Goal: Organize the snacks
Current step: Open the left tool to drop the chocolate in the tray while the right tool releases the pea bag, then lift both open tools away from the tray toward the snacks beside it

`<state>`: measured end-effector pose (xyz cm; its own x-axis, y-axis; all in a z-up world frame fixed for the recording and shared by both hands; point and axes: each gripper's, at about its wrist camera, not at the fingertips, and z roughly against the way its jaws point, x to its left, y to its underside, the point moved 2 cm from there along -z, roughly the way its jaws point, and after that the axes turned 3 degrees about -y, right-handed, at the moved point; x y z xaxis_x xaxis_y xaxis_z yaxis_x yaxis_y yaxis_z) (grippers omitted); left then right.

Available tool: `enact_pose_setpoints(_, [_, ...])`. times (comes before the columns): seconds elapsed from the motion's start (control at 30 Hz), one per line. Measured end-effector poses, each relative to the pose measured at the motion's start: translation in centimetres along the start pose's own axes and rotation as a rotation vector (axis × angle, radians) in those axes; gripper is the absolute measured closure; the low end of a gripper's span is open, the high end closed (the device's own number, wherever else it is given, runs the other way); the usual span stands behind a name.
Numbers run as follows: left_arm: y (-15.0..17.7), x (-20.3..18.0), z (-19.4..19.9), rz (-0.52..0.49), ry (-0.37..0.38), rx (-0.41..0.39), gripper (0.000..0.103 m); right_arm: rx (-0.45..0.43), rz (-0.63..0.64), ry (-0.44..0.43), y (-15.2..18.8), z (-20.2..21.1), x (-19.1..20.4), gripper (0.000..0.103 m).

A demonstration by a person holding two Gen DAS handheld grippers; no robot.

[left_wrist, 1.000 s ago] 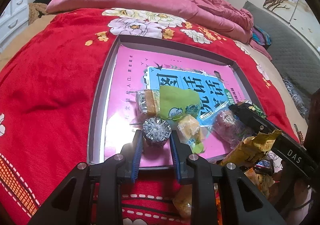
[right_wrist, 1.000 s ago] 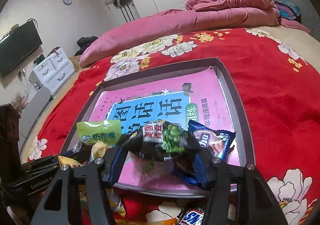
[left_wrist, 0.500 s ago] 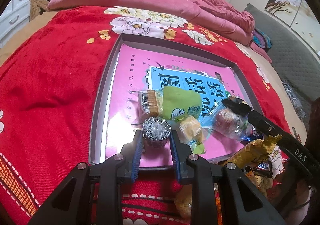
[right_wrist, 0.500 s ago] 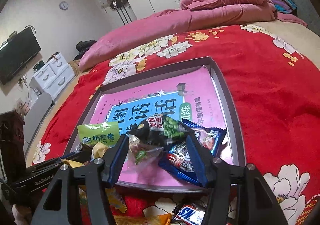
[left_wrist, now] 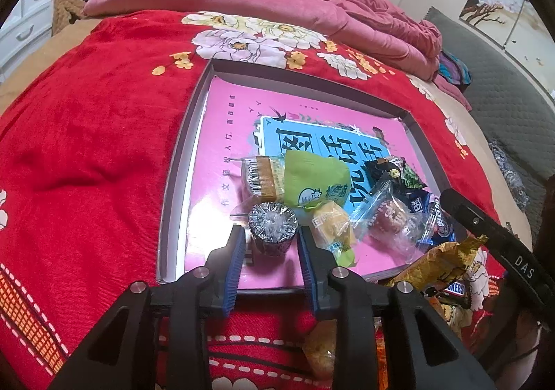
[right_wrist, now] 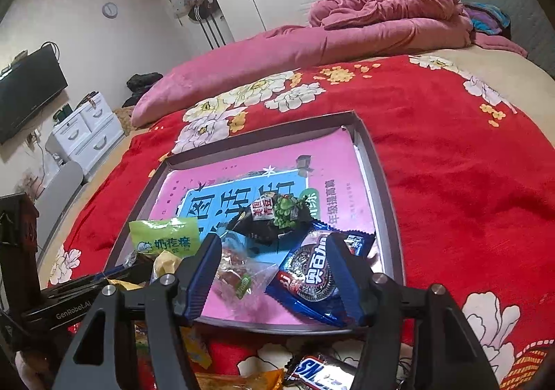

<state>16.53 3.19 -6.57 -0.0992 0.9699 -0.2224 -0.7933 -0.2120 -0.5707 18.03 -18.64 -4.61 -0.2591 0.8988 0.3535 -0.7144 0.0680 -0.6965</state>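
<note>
Snacks are what I'm gathering, and the one in hand is the small round dark cake in crinkly clear wrap (left_wrist: 273, 228), standing on its base at the near edge of the pink-covered book (left_wrist: 225, 133) that lines the shallow grey cardboard tray (left_wrist: 177, 161). My left tongs (left_wrist: 270, 234) bracket it narrowly and have just been opening; I read a sliver of gap at each blue pad, so I judge the cake set down rather than gripped, next to the other packets so the pile stays together. Just beyond it lie a tan wafer pack (left_wrist: 263, 178) and a lime-green pouch (left_wrist: 312, 181). My right tongs (right_wrist: 273, 240) stand fairly wide and empty, easing apart a touch, above a clear sweet bag (right_wrist: 239, 272) and a blue cookie packet (right_wrist: 312, 279), with the black green-pea packet (right_wrist: 277, 216) lying past them. A wrapped chocolate bar (right_wrist: 319, 372) waits outside the tray on the red floral bedspread (left_wrist: 86, 147), probably next.
</note>
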Motion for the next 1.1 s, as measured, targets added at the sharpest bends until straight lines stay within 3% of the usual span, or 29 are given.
enact_pose_setpoints(0.17, [0.0, 0.1, 0.2, 0.005, -0.004, -0.005, 0.058, -0.011, 0.000, 0.027, -0.1, 0.3, -0.3, 0.040])
enact_pose_setpoints(0.57, [-0.3, 0.5, 1.1, 0.024, 0.007, -0.035, 0.043, -0.022, -0.009, 0.038, -0.3, 0.7, -0.7, 0.038])
enact_pose_setpoints(1.1, [-0.4, 0.0, 2.4, -0.016, -0.008, -0.082, 0.034, -0.045, -0.016, 0.038, -0.3, 1.6, -0.8, 0.037])
